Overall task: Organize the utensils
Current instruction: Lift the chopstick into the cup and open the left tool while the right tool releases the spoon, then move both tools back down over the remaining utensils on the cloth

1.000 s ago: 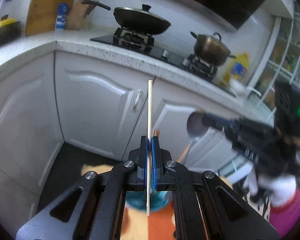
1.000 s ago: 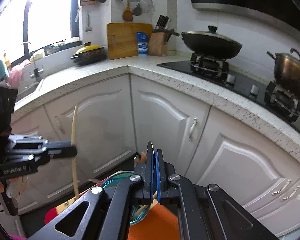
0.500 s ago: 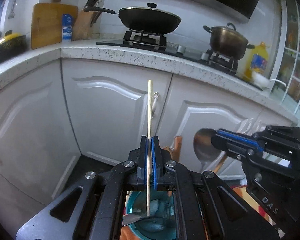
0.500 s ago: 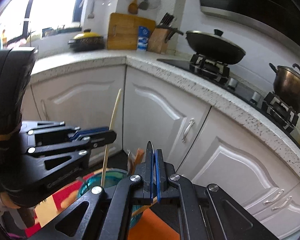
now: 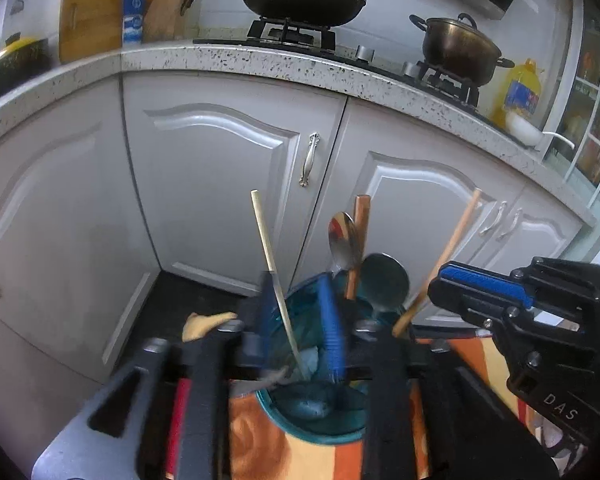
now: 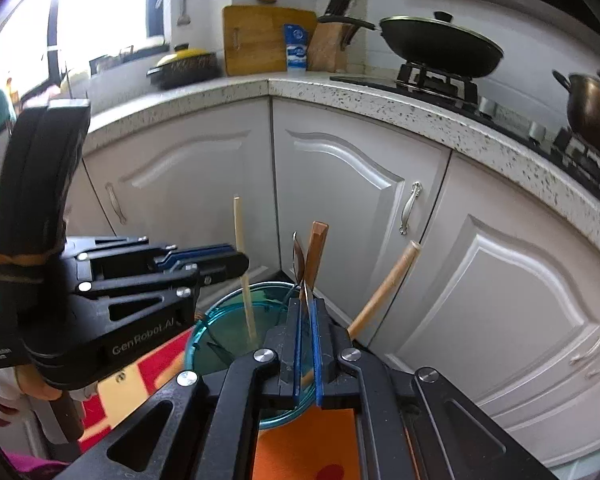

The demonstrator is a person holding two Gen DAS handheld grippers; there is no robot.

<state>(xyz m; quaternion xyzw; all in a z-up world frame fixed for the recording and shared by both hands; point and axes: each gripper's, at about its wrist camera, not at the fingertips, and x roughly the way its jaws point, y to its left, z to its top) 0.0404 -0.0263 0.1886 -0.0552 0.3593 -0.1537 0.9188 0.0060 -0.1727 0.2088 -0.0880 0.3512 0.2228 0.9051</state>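
Note:
A teal glass cup (image 5: pixel 308 396) (image 6: pixel 220 328) stands on an orange mat and holds a pale chopstick (image 5: pixel 274 280) (image 6: pixel 244 272), two wooden handles (image 5: pixel 360 240) (image 5: pixel 440 260) and two metal spoons (image 5: pixel 342 240) (image 5: pixel 384 284). My left gripper (image 5: pixel 298 320) (image 6: pixel 220 258) is open over the cup, and the chopstick leans loose between its fingers. My right gripper (image 6: pixel 308 344) (image 5: pixel 452 280) is nearly shut, just right of the cup; the spoon handle (image 6: pixel 306 288) seems to stand between its pads, hold unclear.
White cabinet doors (image 5: pixel 220 168) and a speckled counter (image 5: pixel 260 64) stand behind. A wok (image 5: pixel 300 0) and a pot (image 5: pixel 458 46) sit on the stove. A cutting board (image 6: pixel 260 40) and a knife block (image 6: pixel 332 50) lean at the wall.
My left gripper has opened and let go of the chopstick, which now stands tilted in the cup. The right gripper has lowered the spoon into the cup and its jaws have parted slightly.

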